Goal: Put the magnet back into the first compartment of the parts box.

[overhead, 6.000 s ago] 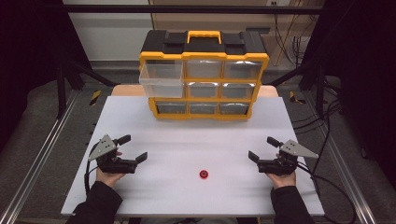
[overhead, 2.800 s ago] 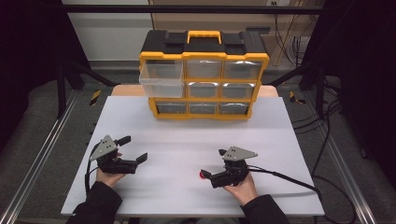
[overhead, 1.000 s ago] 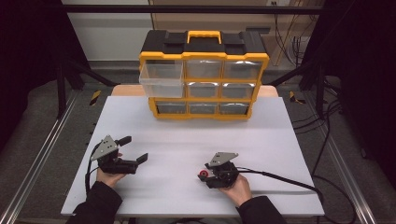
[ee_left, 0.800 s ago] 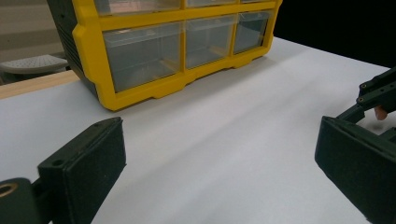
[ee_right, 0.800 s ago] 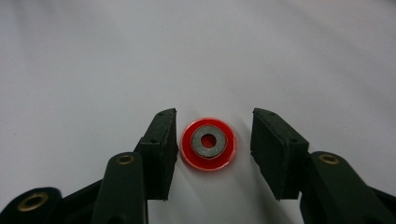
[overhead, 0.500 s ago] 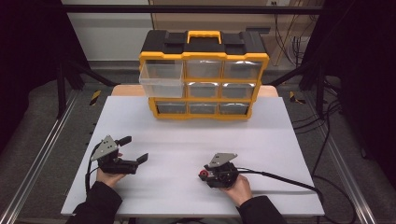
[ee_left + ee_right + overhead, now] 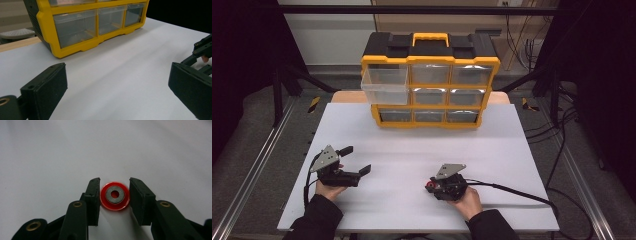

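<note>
1. Spreading across most of the high view, a white table (image 7: pixel 412 150) is carrying everything else, with its far edge meeting a strip of bare wood.
2. Standing upright at the far middle of the table, a yellow and black organizer (image 7: pixel 430 80) with clear drawers is facing the person; its top-left drawer (image 7: pixel 385 85) is sticking out toward the near side, while the other drawers are sitting flush. In the left gripper view the bottom row of the organizer (image 7: pixel 82 25) is showing across the top.
3. Coming in from the bottom of the high view, two dark sleeves are ending in hands that are each holding a tool.
4. Resting near the front left of the table, the left gripper (image 7: pixel 353 161) is holding its jaws spread wide, well apart, with nothing between them; its own view (image 7: pixel 117 92) is showing bare white table between the two pads.
5. Lying low on the table at front centre, the right gripper (image 7: pixel 430 186) is pointing left, its cable trailing off to the right. Its jaws are standing narrowly parted (image 7: pixel 113 200), flanking a small ring on both sides; whether the pads are actually pressing on it I cannot tell.
6. Sitting flat on the table between those jaws, the red ring (image 7: pixel 114 195) with a grey metal centre and a hole is showing in the high view as a red speck (image 7: pixel 428 184) at the gripper's tip.
</note>
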The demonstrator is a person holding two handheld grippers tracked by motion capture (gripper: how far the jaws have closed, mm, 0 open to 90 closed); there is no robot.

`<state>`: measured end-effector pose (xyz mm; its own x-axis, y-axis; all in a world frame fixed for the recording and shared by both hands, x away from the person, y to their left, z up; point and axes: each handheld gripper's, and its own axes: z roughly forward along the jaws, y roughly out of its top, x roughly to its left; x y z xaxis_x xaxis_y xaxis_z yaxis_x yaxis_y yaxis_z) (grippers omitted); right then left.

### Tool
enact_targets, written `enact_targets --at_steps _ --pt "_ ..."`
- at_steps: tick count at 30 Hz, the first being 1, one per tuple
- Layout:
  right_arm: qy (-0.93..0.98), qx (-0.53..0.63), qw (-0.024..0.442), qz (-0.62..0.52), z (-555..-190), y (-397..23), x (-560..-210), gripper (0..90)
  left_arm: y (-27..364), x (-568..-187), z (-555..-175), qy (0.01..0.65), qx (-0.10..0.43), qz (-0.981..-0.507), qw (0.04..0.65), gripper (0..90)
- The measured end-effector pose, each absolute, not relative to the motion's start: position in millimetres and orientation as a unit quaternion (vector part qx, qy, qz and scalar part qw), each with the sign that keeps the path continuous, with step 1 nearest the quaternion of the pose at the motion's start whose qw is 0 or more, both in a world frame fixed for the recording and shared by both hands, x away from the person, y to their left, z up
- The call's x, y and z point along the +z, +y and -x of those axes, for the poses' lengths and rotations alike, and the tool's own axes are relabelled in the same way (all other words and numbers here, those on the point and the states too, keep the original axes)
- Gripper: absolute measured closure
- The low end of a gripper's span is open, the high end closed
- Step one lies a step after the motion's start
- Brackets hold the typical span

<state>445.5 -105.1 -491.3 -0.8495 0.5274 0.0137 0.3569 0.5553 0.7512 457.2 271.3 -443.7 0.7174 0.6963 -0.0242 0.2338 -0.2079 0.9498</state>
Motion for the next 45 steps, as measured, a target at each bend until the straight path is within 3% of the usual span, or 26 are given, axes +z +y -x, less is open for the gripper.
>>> enact_targets --at_steps 45 --pt "0.855 0.44 0.122 -0.245 -443 -123 -453 62.0 270 -444 -457 0.308 0.211 -0.751 0.545 1.7"
